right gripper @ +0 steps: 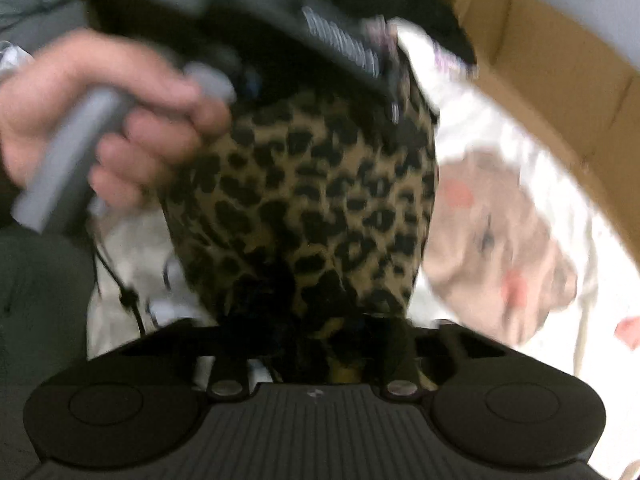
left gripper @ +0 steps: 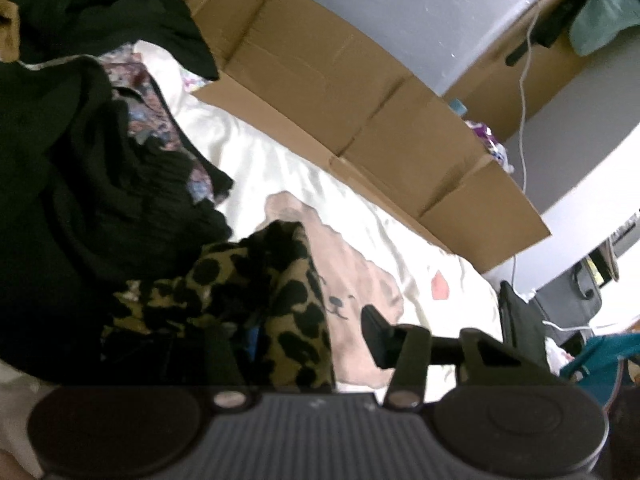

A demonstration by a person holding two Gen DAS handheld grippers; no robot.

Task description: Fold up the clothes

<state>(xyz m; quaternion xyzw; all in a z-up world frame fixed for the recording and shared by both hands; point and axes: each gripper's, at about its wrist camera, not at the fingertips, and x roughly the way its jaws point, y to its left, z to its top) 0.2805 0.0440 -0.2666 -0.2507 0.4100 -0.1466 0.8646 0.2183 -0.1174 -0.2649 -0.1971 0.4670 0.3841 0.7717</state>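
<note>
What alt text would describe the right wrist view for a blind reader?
A leopard-print garment hangs stretched between the right gripper below and the left gripper above, which a hand holds. Behind lie a white bedsheet and a cardboard box.

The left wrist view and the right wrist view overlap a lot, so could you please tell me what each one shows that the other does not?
Only the left wrist view shows the black clothes pile and the white cable.

Only the right wrist view shows the person's hand gripping a grey handle, though blurred.

Both show the leopard-print garment, the cardboard box and the bear-print bedsheet.
</note>
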